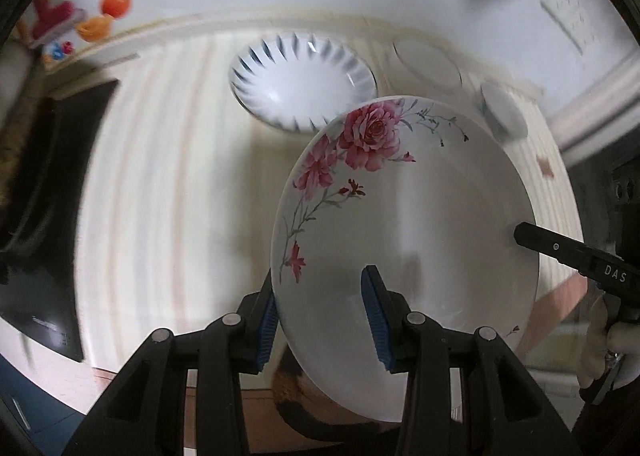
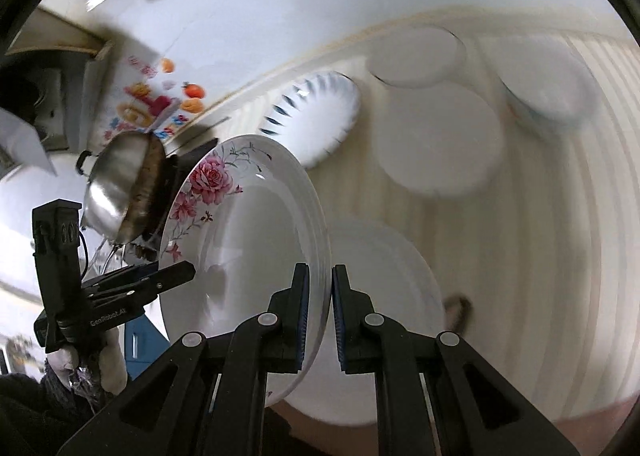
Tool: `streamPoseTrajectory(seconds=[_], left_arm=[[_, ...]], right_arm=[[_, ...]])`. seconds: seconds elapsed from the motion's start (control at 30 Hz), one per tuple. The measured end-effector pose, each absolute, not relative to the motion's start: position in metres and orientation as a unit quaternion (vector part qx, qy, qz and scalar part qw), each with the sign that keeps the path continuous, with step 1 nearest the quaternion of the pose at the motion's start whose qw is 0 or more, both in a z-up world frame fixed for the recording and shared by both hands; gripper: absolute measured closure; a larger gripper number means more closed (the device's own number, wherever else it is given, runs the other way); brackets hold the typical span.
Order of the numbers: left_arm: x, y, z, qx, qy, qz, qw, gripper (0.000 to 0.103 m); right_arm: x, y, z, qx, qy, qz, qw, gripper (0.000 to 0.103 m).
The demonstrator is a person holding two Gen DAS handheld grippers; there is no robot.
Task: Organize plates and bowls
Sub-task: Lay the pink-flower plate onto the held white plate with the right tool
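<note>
A white plate with pink roses (image 1: pixel 420 216) is held tilted above the striped counter. My left gripper (image 1: pixel 320 312) straddles its lower rim with the jaws spread wide, the left pad at the rim and the right pad over the inner face. My right gripper (image 2: pixel 320 312) is shut on the same plate's (image 2: pixel 248 248) opposite rim; its black finger (image 1: pixel 560 248) shows at the plate's right edge in the left wrist view. The left gripper (image 2: pixel 160 280) appears at the left in the right wrist view. A blue-edged fluted bowl (image 1: pixel 300 84) sits behind.
White plates (image 2: pixel 436 140) and a bowl (image 2: pixel 548 84) lie blurred on the counter (image 2: pixel 560 256). Another white plate (image 2: pixel 392 316) lies under my right gripper. A steel wok (image 2: pixel 120 184) sits on a black stove (image 1: pixel 44 196) at the left. A tiled wall rises behind.
</note>
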State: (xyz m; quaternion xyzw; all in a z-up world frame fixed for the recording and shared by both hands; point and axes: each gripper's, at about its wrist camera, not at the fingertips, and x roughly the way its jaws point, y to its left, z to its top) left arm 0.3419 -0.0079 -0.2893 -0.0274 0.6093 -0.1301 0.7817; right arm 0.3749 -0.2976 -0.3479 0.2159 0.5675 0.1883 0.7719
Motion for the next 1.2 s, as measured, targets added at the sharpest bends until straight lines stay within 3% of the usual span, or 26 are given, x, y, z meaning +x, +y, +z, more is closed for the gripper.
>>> streamPoseTrajectory(seconds=[0.37, 0.8, 1.2], left_arm=[[0.338, -0.053, -0.338, 0.045, 0.657, -0.146, 0.739, 0.066], [0.336, -0.082, -0.36, 0.107, 0.666, -0.122, 0.728, 0.066], [0.333, -0.094, -0.377, 0.097, 0.673, -0.114, 0.724, 0.066]], right_arm=[[0.339, -0.329, -0.419, 0.256, 0.607, 0.135, 0.74, 0.09], [0.343, -0.321, -0.435, 0.258, 0.623, 0.135, 0.726, 0.09], [0.348, -0.311, -0.43, 0.239, 0.632, 0.124, 0.727, 0.09]])
